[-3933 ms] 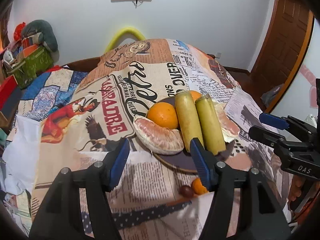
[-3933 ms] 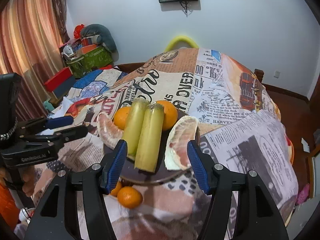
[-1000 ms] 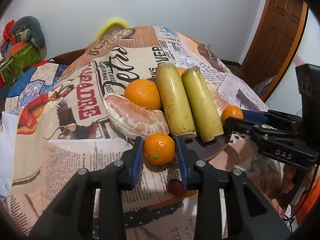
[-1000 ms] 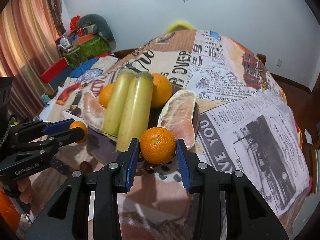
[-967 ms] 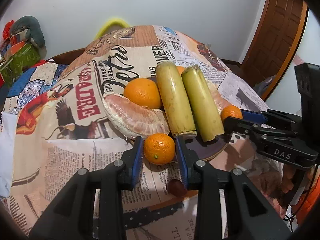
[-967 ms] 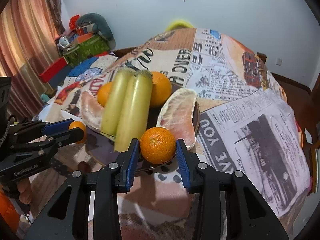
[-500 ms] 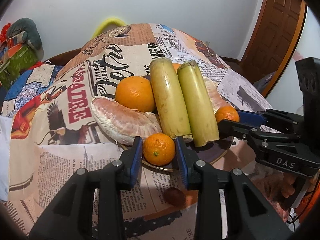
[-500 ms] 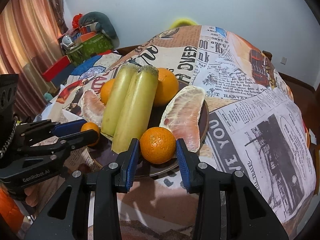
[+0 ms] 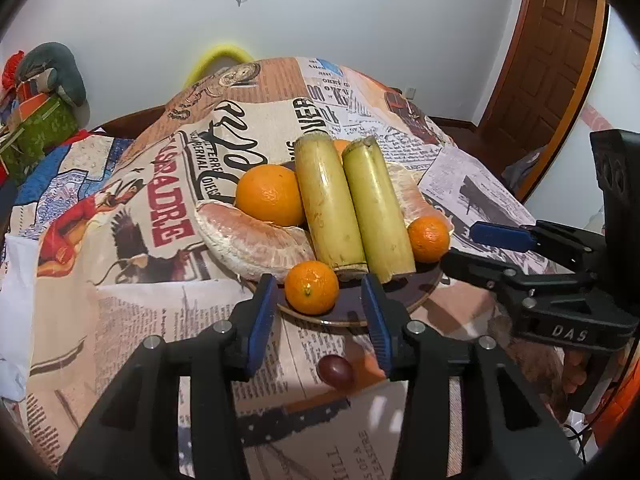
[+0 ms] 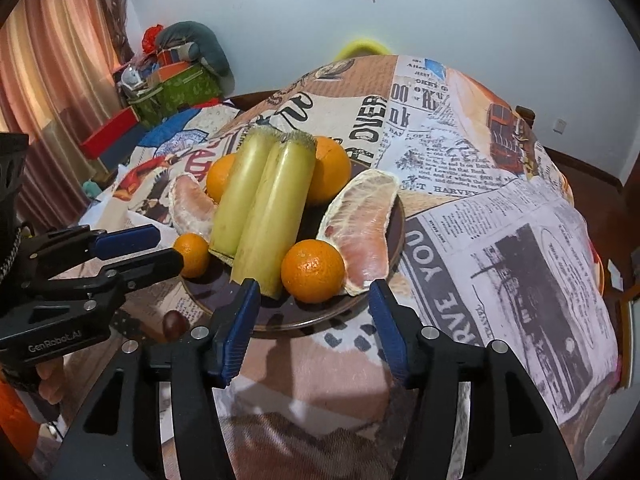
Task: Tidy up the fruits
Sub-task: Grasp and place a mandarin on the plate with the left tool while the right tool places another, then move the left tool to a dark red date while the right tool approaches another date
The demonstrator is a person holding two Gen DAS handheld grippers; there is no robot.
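A dark plate (image 9: 400, 300) (image 10: 280, 316) holds two green cane pieces (image 9: 352, 204) (image 10: 264, 204), oranges (image 9: 270, 194) (image 10: 330, 172) and two pomelo wedges (image 9: 252, 242) (image 10: 360, 228). My left gripper (image 9: 320, 308) is open, its pads either side of a small mandarin (image 9: 311, 287) that rests on the plate's near rim; it also shows in the right wrist view (image 10: 192, 254). My right gripper (image 10: 314, 316) is open behind a second mandarin (image 10: 313, 270) (image 9: 429, 238) that lies on the plate.
A dark grape (image 9: 335, 372) (image 10: 175, 325) lies on the newspaper-print tablecloth (image 10: 500, 240) just in front of the plate. Boxes and bags (image 10: 172, 76) are piled at the far left. A wooden door (image 9: 548, 48) stands at the right.
Both grippers have opened and let go of their mandarins, which now rest on the plate's near edge. Both grippers have drawn back slightly.
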